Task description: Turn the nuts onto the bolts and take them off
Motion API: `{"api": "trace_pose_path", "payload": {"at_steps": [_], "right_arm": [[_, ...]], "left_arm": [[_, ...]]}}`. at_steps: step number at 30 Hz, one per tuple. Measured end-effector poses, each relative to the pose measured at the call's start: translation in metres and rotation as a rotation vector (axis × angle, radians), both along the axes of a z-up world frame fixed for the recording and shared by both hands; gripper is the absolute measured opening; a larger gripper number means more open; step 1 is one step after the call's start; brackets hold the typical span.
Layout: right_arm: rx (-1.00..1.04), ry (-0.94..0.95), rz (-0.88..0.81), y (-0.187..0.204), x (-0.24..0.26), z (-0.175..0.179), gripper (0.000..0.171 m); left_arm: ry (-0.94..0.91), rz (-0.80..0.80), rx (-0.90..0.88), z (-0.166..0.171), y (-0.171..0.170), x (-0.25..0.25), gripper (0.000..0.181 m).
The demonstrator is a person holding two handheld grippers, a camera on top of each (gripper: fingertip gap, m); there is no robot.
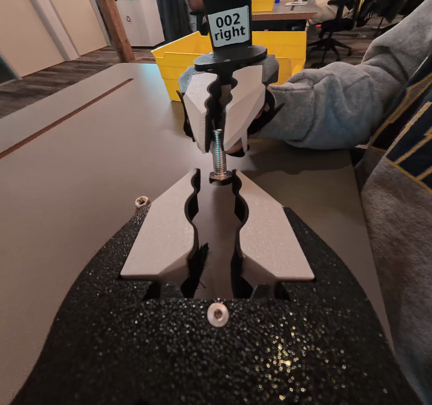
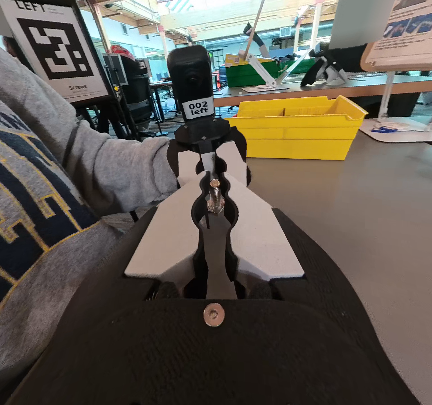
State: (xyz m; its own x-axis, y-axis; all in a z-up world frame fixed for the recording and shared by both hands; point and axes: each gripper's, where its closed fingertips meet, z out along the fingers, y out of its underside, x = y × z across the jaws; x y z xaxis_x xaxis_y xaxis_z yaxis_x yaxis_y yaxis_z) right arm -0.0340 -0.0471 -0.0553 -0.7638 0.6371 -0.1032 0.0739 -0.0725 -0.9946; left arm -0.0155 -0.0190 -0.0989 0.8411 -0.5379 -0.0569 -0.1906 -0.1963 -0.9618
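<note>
Right tongs [image 1: 216, 146] pinch the bolt [image 1: 218, 153] upright above the tabletop [image 1: 93, 160]; left tongs [image 1: 216, 176], spread, flank its nut [image 1: 220, 178]. Closing off-centre could cock the nut and jam the threads.

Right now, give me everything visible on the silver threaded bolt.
The silver threaded metal bolt is shiny and threaded along its shank, with a flat head. The white-fingered right gripper pinches its upper shank, head end between the fingers. A silver hex nut sits on its free end, between the tips of the white-fingered left gripper, which look slightly apart from it.
</note>
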Motion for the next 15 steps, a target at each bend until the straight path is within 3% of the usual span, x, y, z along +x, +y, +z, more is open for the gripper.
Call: {"api": "trace_pose_path", "payload": {"at_steps": [4, 6, 8, 9, 11, 15], "right_arm": [[0.018, -0.019, 0.023, -0.001, 0.0, -0.006, 0.007], [0.003, -0.003, -0.029, 0.005, -0.005, -0.006, 0.007], [-0.006, 0.002, -0.209, 0.031, -0.022, -0.007, 0.017], [0.055, -0.026, -0.36, 0.054, -0.034, -0.017, 0.037], [0.301, -0.143, -0.637, 0.102, -0.047, -0.051, 0.04], [0.415, -0.449, -0.534, 0.097, -0.052, -0.108, 0.035]], "left_arm": [[-0.039, -0.053, -0.099, -0.009, -0.004, 0.004, 0.017], [-0.039, -0.008, -0.065, -0.007, 0.0, -0.004, 0.016], [-0.043, 0.112, -0.035, -0.007, 0.01, -0.024, 0.016], [-0.026, 0.211, -0.012, -0.008, 0.015, -0.04, 0.016], [-0.054, 0.361, 0.067, -0.002, 0.023, -0.063, 0.016], [-0.107, 0.629, 0.246, 0.019, 0.03, -0.099, 0.016]]}}
